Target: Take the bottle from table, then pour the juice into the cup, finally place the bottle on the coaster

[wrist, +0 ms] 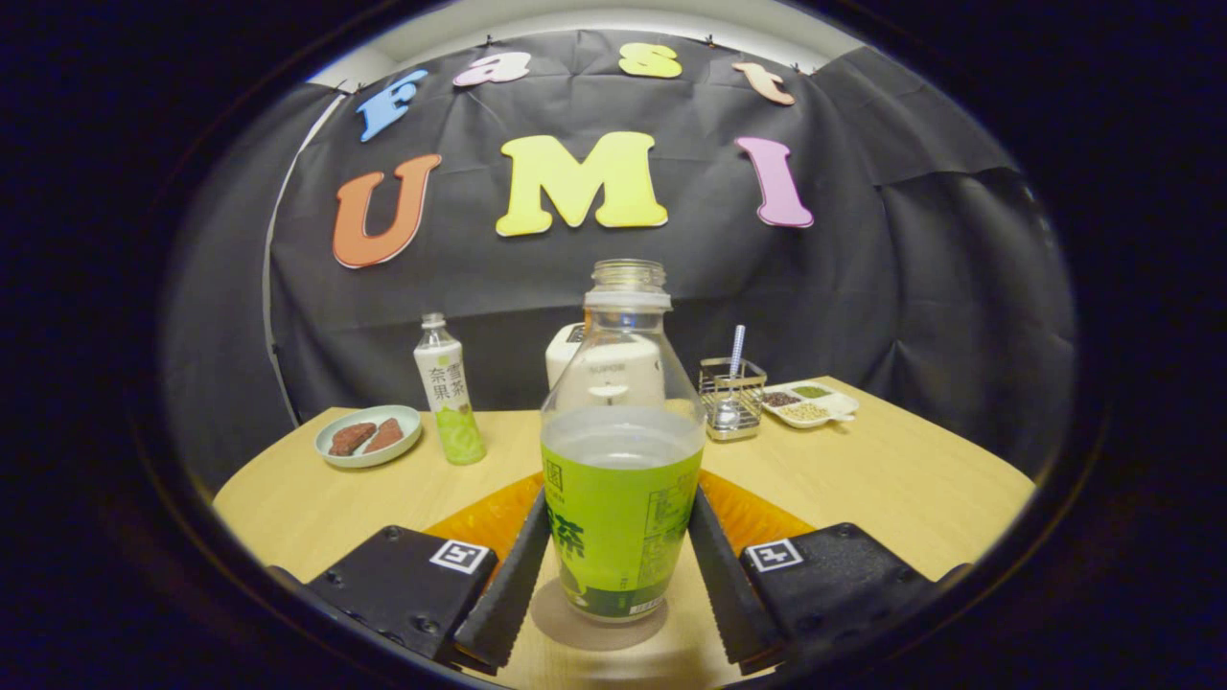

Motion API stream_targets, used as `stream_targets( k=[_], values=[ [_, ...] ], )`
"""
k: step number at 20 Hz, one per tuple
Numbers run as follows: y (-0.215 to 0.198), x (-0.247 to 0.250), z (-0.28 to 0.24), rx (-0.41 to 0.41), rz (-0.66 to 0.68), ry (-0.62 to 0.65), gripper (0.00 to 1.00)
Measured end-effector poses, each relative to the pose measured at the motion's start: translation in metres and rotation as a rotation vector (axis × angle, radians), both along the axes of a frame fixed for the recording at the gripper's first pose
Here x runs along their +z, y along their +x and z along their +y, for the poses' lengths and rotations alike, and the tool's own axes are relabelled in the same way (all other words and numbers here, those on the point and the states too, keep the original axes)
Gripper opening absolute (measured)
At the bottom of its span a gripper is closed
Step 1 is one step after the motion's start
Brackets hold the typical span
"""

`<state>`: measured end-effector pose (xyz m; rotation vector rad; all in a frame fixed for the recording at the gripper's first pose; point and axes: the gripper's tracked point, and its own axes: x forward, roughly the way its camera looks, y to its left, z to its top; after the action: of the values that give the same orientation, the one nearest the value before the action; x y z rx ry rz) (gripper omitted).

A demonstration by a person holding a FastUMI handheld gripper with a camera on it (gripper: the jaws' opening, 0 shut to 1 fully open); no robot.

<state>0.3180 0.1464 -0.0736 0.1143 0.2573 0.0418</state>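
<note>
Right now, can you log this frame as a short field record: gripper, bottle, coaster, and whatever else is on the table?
gripper: gripper fingers press both sides of the bottle, shut on it
bottle: open bottle, no cap, green label, partly filled, upright
under bottle: grey round coaster, on or just above it, cannot tell
mat: orange mat beyond the fingers
behind bottle: white appliance
other items: second bottle, plate of food, wire holder, divided snack tray
</note>
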Motion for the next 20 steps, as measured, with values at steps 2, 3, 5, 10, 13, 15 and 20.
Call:
stream_targets(
  k=[2,3,5,10,13,15,20],
  values=[
    [0.005,-0.009,0.008,0.010,0.006,-0.027,0.83],
    [0.006,-0.015,0.011,0.021,0.010,-0.030,0.83],
    [0.007,-0.019,0.016,0.022,-0.015,-0.083,0.83],
    [0.001,-0.027,0.019,0.041,-0.012,-0.070,0.84],
    [-0.003,-0.029,0.017,0.041,-0.012,-0.057,0.83],
    [-0.009,-0.031,0.015,0.047,-0.013,-0.067,0.83],
    [-0.013,-0.036,0.017,0.079,-0.003,-0.059,0.83]
  ],
)
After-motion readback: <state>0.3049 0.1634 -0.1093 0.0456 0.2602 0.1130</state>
